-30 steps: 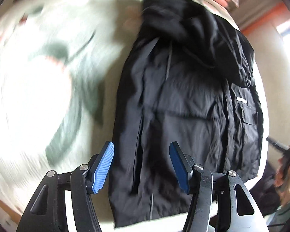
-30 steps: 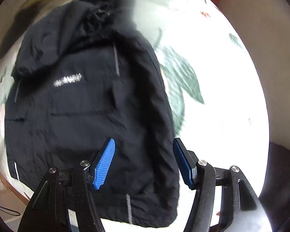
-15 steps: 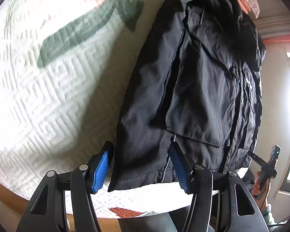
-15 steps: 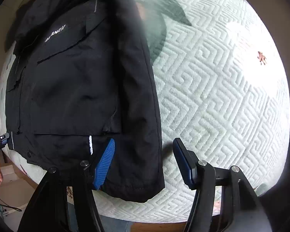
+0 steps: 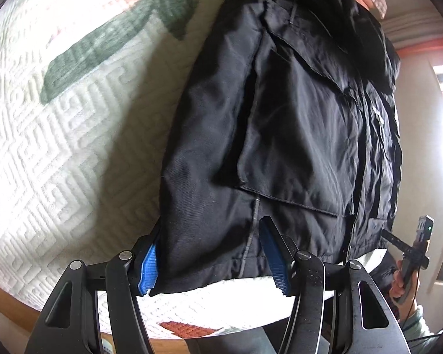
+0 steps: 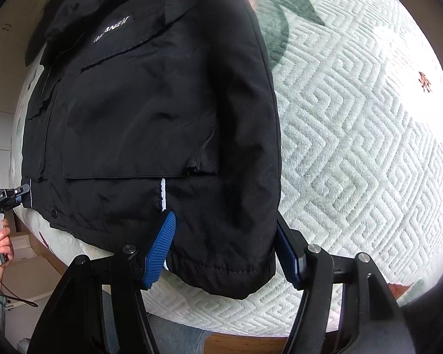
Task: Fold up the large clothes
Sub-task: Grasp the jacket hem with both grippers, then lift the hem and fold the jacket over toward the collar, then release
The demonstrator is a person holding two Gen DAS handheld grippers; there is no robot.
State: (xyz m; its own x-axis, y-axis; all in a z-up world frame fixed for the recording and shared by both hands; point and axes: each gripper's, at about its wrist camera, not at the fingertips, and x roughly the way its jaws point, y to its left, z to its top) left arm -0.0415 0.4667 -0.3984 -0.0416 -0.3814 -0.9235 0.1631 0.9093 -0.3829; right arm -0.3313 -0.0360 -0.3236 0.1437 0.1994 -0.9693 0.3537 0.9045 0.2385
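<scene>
A black hooded jacket lies flat on a pale quilted bedspread, hem toward me. My left gripper is open, its blue pads straddling the hem's left corner. In the right wrist view the jacket shows a chest logo and flap pockets. My right gripper is open, its pads straddling the hem's right corner. Neither has closed on the cloth.
The bedspread has a green leaf print and ends at the near bed edge. The other hand-held gripper shows at the right of the left wrist view and at the left of the right wrist view. Cardboard boxes sit on the floor.
Both grippers have dropped from high above the jacket down to its hem and moved forward, so each corner now lies between the open pads.
</scene>
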